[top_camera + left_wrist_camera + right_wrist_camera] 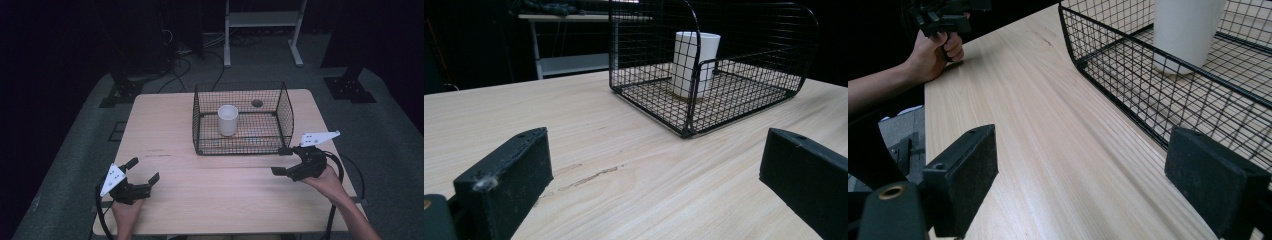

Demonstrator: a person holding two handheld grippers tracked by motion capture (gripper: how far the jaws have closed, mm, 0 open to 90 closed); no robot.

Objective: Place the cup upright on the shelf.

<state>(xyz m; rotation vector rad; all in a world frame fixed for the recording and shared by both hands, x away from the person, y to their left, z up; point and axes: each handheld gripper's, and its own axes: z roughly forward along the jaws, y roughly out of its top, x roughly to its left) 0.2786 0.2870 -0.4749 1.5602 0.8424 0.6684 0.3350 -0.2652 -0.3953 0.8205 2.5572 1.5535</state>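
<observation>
A black wire basket (pixel 240 145) stands at the far middle of the wooden table (pixel 225 195), and a white cup (pixel 228 120) is upright inside it. My left gripper (pixel 145 169) rests near the table's front left corner, open and empty, pointing toward the basket (pixel 689 120) and cup (pixel 696 60). My right gripper (pixel 280 160) hovers just off the basket's front right corner, its jaws apart with nothing between them. In the right gripper view, the right gripper (pixel 1080 160) has the basket wall (pixel 1128 75) and the cup (pixel 1185 30) to its right.
The person's left hand (pixel 935 50) grips its tool at the table's far edge in the right gripper view. A white metal frame (pixel 262 20) and black stand bases (pixel 350 87) sit on the floor behind the table. A round hole (pixel 257 103) marks the tabletop by the basket's back wall.
</observation>
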